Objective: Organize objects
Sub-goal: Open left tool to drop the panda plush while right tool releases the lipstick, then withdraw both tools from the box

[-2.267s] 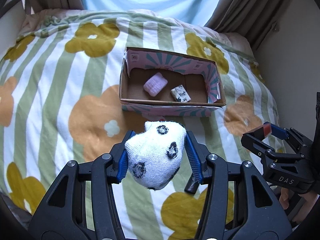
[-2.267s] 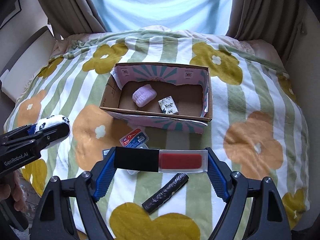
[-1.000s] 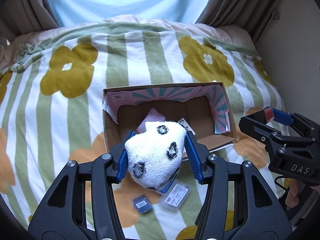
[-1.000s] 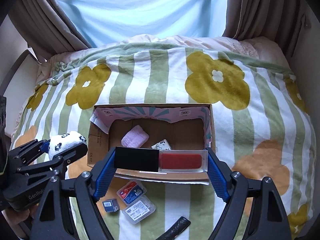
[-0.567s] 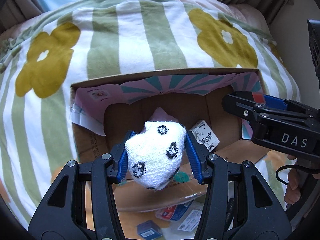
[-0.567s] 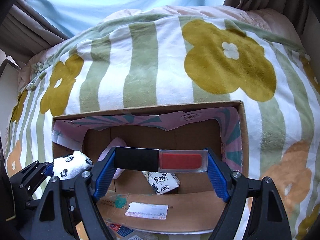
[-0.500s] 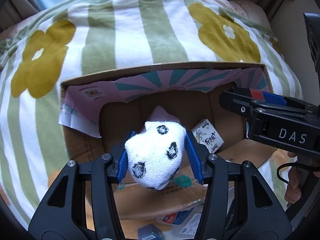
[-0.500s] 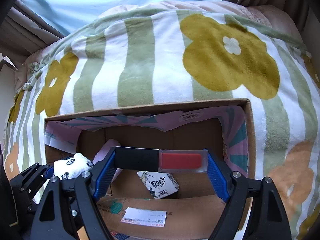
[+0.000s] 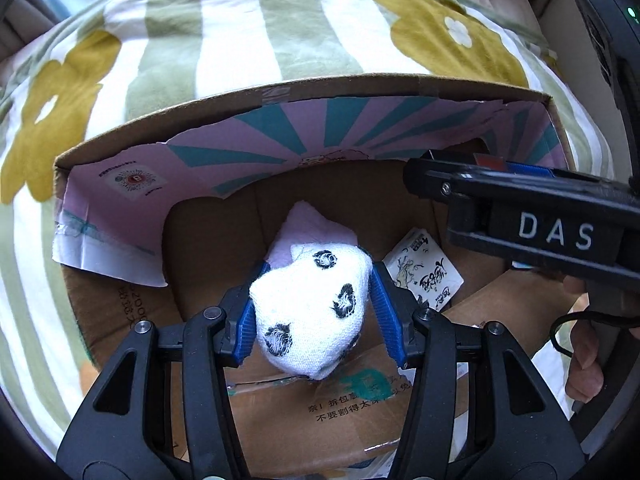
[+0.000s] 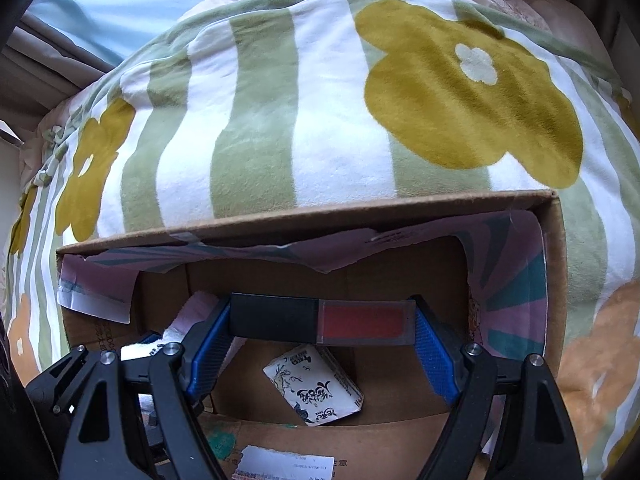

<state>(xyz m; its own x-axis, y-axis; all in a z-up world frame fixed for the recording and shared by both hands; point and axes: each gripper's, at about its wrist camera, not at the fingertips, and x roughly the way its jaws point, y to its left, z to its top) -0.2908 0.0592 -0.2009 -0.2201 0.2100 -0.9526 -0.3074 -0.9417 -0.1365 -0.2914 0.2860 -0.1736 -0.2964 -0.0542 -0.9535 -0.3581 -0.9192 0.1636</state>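
Note:
My left gripper is shut on a white sock bundle with black spots and holds it over the near part of an open cardboard box. Inside the box lie a pale purple cloth roll and a small white printed packet. My right gripper is shut on a flat black-and-red case, held crosswise above the box interior. In the right wrist view the printed packet lies below the case, and the box rim runs across the middle. The right gripper enters the left wrist view from the right.
The box rests on a blanket with green stripes and yellow flowers. A person's hand grips the right tool's handle. The box's near flap with a green mark and printed text lies folded out towards me. Curtains hang behind the bed.
Both grippers have moved forward and down over the box, which now fills both views. The loose items on the blanket in front of the box have dropped out of sight. Both grips are unchanged.

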